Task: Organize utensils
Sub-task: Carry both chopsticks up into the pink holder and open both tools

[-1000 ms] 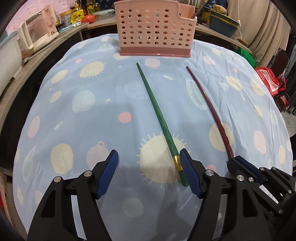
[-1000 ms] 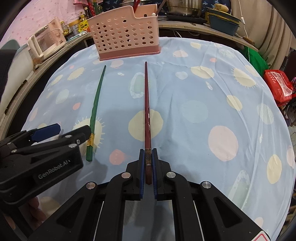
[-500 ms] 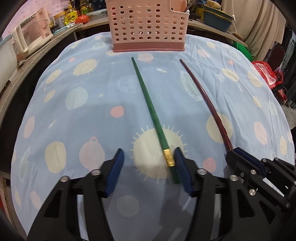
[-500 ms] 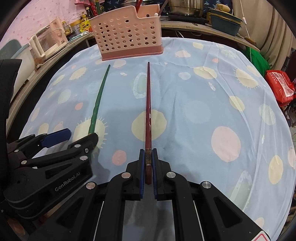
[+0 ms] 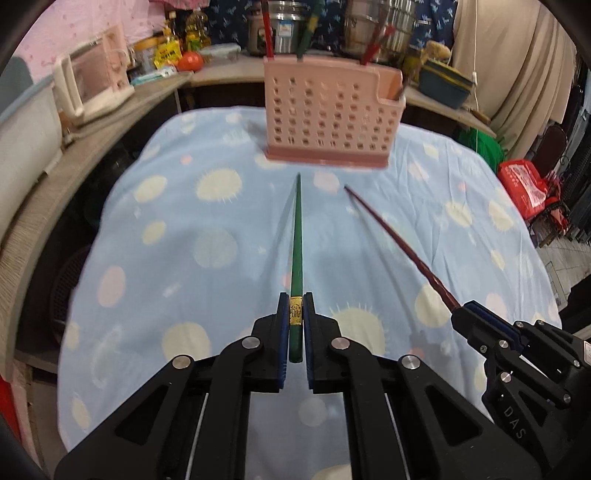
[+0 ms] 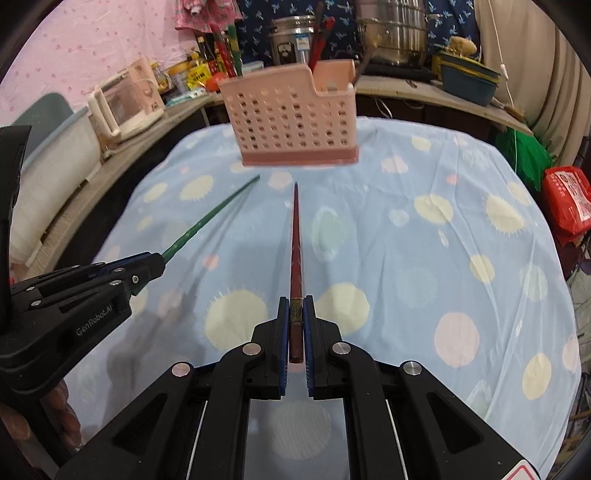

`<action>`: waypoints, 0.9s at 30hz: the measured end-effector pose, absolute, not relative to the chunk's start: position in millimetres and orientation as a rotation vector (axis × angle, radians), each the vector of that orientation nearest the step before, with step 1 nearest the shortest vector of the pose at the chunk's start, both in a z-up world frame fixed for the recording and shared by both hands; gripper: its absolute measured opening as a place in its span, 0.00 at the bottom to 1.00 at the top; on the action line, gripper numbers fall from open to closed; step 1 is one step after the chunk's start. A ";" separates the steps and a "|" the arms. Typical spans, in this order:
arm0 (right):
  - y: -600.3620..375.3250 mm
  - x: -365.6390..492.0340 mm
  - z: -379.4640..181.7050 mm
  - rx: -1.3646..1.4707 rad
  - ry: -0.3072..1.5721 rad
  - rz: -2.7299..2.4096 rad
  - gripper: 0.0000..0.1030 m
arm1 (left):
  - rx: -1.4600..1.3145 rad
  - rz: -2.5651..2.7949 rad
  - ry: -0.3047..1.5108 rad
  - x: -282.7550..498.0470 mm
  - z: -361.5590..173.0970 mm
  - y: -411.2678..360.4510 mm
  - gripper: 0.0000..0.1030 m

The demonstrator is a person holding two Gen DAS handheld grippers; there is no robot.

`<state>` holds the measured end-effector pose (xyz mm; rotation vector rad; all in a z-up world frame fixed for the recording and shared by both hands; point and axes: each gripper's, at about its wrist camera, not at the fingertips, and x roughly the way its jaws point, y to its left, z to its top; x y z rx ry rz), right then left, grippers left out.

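My left gripper (image 5: 295,314) is shut on a green chopstick (image 5: 296,236) near its gold band and holds it above the table, tip toward the pink perforated utensil basket (image 5: 327,122). My right gripper (image 6: 295,317) is shut on a dark red chopstick (image 6: 295,240), also lifted and pointing at the basket (image 6: 295,122). The right gripper (image 5: 476,314) with the red chopstick (image 5: 391,229) shows at the right of the left wrist view. The left gripper (image 6: 147,264) with the green chopstick (image 6: 210,218) shows at the left of the right wrist view. Several utensils stand in the basket.
The table carries a light blue cloth (image 5: 221,240) with pale spots. A counter behind holds a white appliance (image 5: 92,85), jars, steel pots (image 6: 391,33) and a blue basin (image 6: 469,81). A red bag (image 6: 569,199) lies off the right edge.
My left gripper has closed on the green chopstick and lifted it off the cloth. Both grippers have risen and tilted up, so the basket's top and the counter show.
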<state>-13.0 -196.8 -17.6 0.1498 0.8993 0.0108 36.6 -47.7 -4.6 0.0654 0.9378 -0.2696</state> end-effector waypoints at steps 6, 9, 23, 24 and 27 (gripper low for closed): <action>-191.5 2.7 34.1 0.127 0.796 0.030 0.07 | 0.066 -0.259 0.838 50.5 44.2 -33.9 0.07; -190.3 15.3 61.9 0.118 0.744 0.040 0.07 | 0.061 -0.254 0.789 61.8 67.0 -27.4 0.07; -182.7 64.3 145.1 0.086 0.584 0.061 0.07 | 0.068 -0.244 0.636 102.0 134.5 -17.2 0.07; -183.5 68.8 150.3 0.088 0.575 0.063 0.07 | 0.068 -0.246 0.626 105.0 138.8 -17.9 0.07; -187.1 79.2 162.1 0.096 0.558 0.064 0.07 | 0.069 -0.247 0.606 112.6 148.5 -19.3 0.07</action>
